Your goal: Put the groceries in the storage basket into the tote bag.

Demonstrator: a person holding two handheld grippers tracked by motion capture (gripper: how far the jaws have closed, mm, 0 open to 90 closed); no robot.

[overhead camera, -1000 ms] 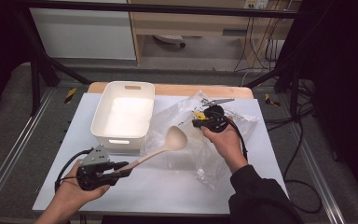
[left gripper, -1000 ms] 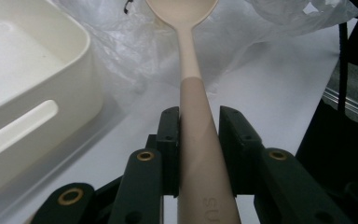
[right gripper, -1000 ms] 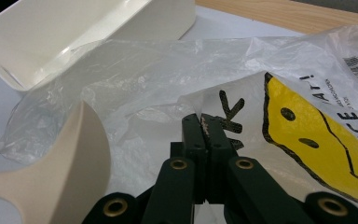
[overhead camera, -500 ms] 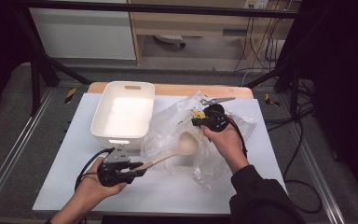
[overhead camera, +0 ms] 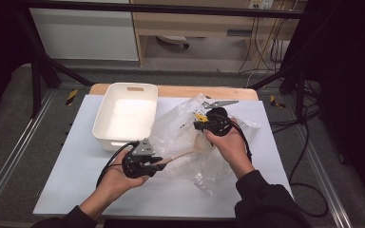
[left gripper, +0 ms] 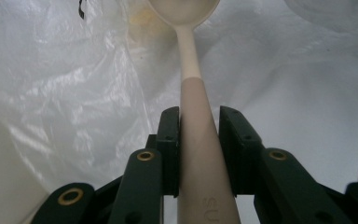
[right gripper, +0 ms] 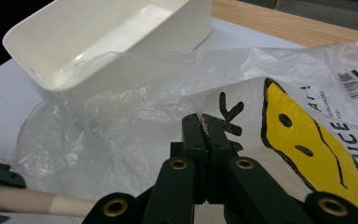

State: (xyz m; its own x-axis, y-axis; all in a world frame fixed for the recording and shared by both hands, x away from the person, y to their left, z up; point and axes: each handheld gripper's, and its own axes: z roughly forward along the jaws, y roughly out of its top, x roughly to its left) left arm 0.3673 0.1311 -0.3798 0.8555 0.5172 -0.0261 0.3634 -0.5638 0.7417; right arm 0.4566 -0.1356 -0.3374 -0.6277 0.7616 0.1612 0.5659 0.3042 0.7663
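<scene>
Sliding spoon into bag: left hand-held gripper clamps handle, right hand-held gripper pinches bag's edge. Next: push deeper, release.

The crumpled clear plastic bag blocked the table's centre; the white rectangular plastic tub stood at ten o'clock; bare white tabletop lay open toward seven.

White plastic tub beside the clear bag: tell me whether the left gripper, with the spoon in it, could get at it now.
Probably yes. The white plastic tub stands open-topped just beyond the left gripper, with bare table between. But its jaws are shut on the beige long-handled spoon, whose bowl points into the clear plastic bag.
</scene>
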